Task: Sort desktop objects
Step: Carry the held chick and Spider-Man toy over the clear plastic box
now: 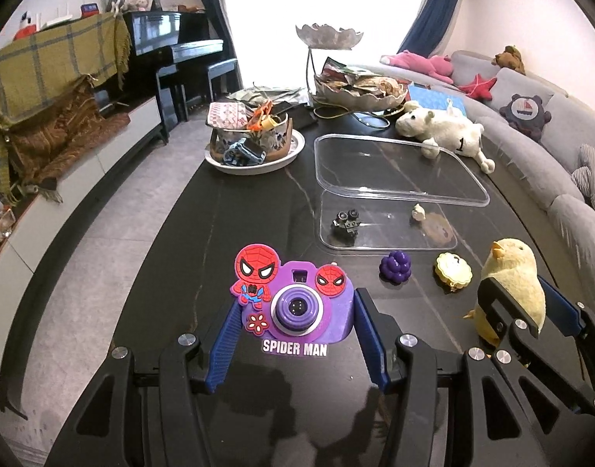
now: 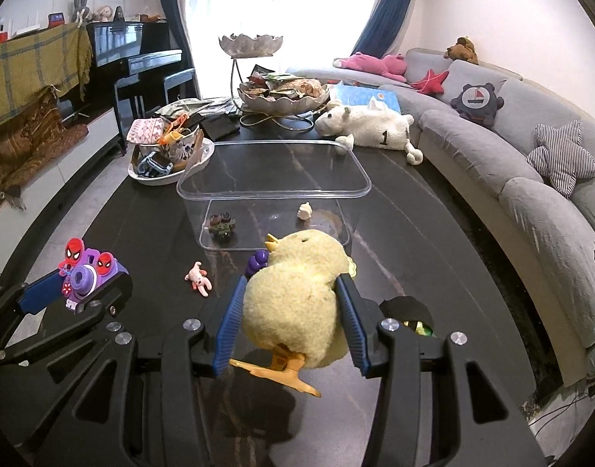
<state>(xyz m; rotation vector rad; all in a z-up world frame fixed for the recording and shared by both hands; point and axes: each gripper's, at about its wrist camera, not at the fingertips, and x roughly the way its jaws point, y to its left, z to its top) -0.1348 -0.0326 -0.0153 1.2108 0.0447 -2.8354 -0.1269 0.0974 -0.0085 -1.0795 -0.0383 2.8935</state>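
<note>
My left gripper (image 1: 297, 305) is shut on a purple Spider-Man toy camera (image 1: 328, 315), its blue pads pressing both sides; this pair also shows at far left in the right wrist view, gripper (image 2: 77, 288) and camera (image 2: 89, 268). My right gripper (image 2: 293, 280) is shut on a yellow plush chick (image 2: 297, 303), also seen from the left wrist as gripper (image 1: 517, 292) and chick (image 1: 511, 260). Ahead stands a clear plastic bin (image 1: 402, 194) holding a small dark robot toy (image 1: 346, 223) and a white figurine (image 1: 418, 212). A purple grape toy (image 1: 394, 266), a yellow round piece (image 1: 453, 270) and a pink figure (image 2: 198, 277) lie on the dark table.
A white plush sheep (image 1: 445, 132) lies behind the bin. A white plate with a cluttered basket (image 1: 254, 144) sits back left, a tiered lotus-shaped bowl stand (image 1: 359, 89) at the far end. A grey sofa (image 2: 492, 163) curves along the right; floor lies to the left.
</note>
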